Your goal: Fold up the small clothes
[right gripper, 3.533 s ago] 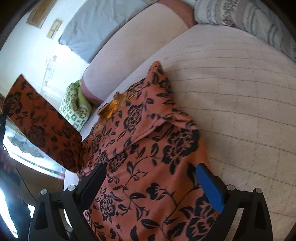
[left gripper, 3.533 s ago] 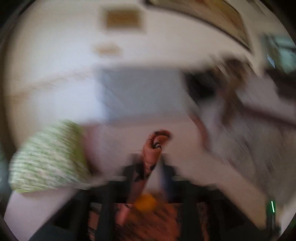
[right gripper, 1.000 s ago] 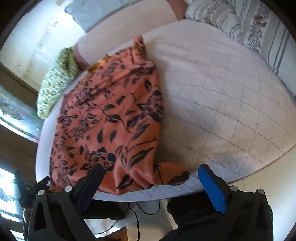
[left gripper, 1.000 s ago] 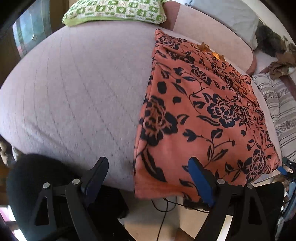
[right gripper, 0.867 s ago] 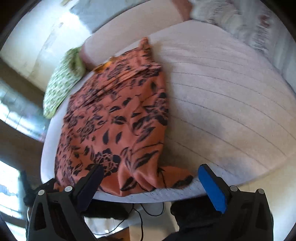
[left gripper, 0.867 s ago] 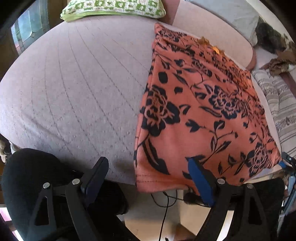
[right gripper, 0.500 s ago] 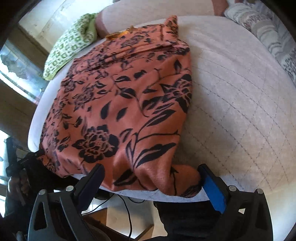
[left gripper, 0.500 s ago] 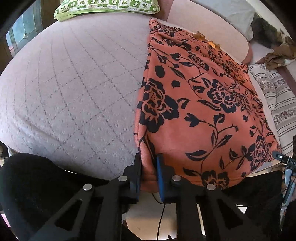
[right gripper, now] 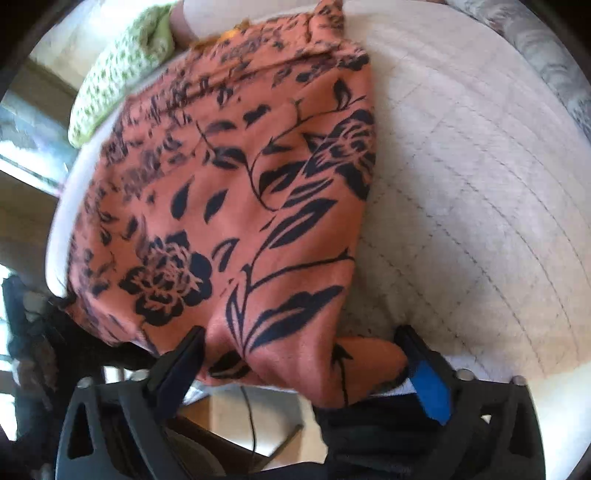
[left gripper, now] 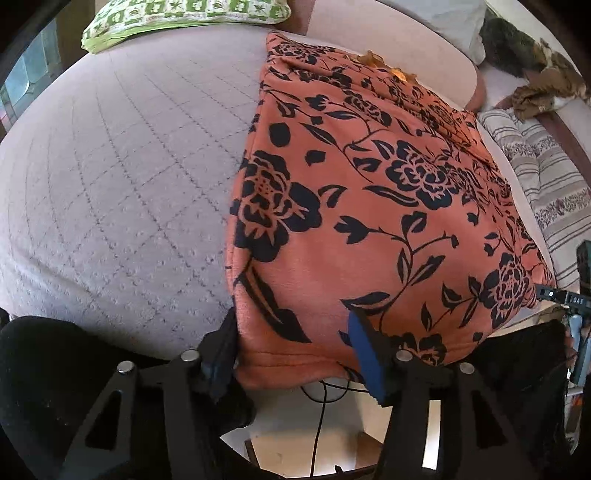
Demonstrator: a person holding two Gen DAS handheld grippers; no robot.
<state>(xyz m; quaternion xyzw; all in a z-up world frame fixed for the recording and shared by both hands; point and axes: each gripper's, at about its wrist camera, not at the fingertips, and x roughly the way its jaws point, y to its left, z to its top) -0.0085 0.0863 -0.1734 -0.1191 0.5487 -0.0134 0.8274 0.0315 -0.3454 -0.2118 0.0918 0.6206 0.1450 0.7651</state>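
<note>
An orange garment (left gripper: pixel 362 206) with a black flower print lies flat on a pale quilted cushion (left gripper: pixel 122 166), its near hem hanging over the front edge. My left gripper (left gripper: pixel 295 343) is open, its jaws either side of the hem's left corner. In the right wrist view the same garment (right gripper: pixel 240 206) fills the left half. My right gripper (right gripper: pixel 306 350) is open around the hem's bunched right corner, with cloth between the jaws.
A green patterned pillow (left gripper: pixel 177 14) lies at the back left. A striped cushion (left gripper: pixel 539 173) lies to the right. Below the cushion's front edge are a cable (left gripper: pixel 317 424) and the floor. My right gripper's body shows at the left view's right edge.
My left gripper was shut on the hem's left corner half a second ago and has opened. My right gripper has moved in closer over the hem's right corner and stays open.
</note>
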